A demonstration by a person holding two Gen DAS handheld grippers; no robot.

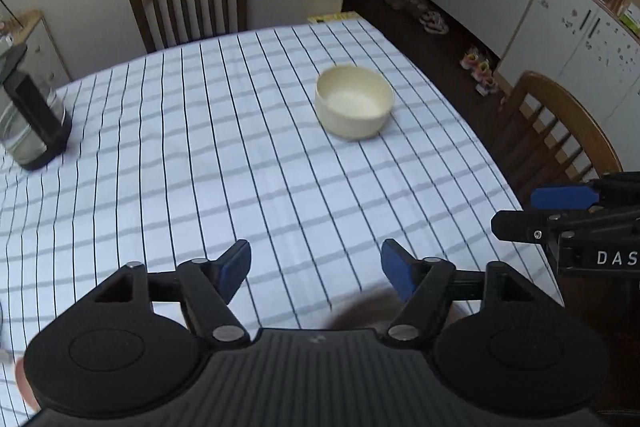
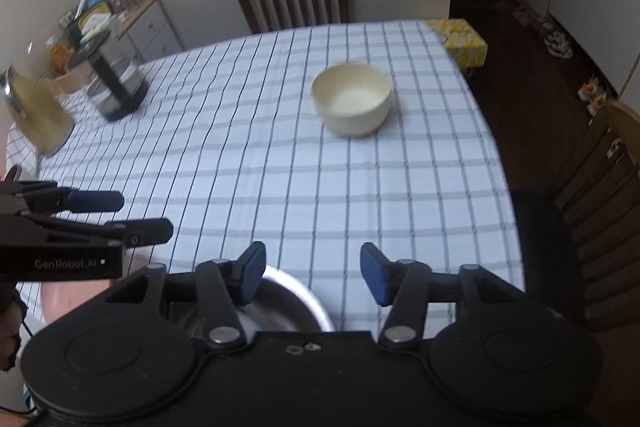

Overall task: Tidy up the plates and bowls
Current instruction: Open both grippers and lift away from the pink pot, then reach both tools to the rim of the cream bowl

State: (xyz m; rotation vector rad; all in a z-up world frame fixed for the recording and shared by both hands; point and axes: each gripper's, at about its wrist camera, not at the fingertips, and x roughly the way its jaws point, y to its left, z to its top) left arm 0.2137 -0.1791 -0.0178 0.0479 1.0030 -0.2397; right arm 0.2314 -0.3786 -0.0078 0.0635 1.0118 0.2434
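Cream bowl [image 1: 354, 102]: upright on checked tablecloth [image 1: 224, 155], upper centre-right of frame. Metal bowl [image 2: 290, 301]: bottom centre, just under right gripper [image 2: 313, 277]. Left gripper [image 1: 316, 273]: fingers spread, nothing between. Right gripper: fingers spread, holding nothing. Glass kettle [image 1: 32, 115]: left edge.

Left hand-held gripper [image 1: 316, 273] and right hand-held gripper [image 2: 313, 275] both gape, empty.

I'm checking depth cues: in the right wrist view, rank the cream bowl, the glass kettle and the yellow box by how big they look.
1. Cream bowl
2. Glass kettle, close to the bowl in apparent size, so this order is unsure
3. Yellow box, partly hidden behind the table's edge and farther off
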